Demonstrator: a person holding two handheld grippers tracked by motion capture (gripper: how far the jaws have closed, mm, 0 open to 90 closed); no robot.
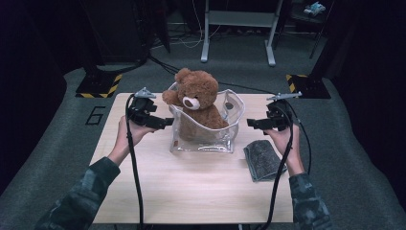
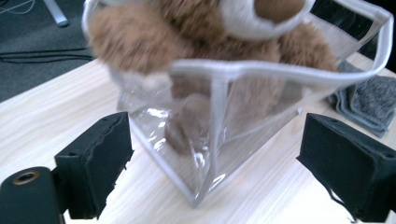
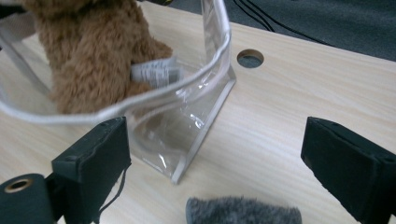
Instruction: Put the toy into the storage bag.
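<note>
A brown teddy bear (image 1: 196, 98) sits upright inside a clear plastic bag (image 1: 206, 143) with white trim, at the middle of the wooden table (image 1: 191, 191). My left gripper (image 1: 167, 122) hovers just left of the bag, jaws open and pointing at it. In the left gripper view, the bag's corner seam (image 2: 217, 140) and the bear (image 2: 140, 37) stand ahead of the wide jaws (image 2: 215, 137), untouched. My right gripper (image 1: 251, 123) is just right of the bag, open. Its view has the bag's side (image 3: 205, 121) and the bear (image 3: 93, 51) ahead, with nothing between the jaws (image 3: 212, 144).
A folded grey cloth (image 1: 262, 160) lies on the table right of the bag, under my right hand, and is also in the gripper views (image 2: 369, 100) (image 3: 243, 212). A round hole (image 3: 250, 58) sits in the tabletop behind the bag. Bare wood stretches along the front.
</note>
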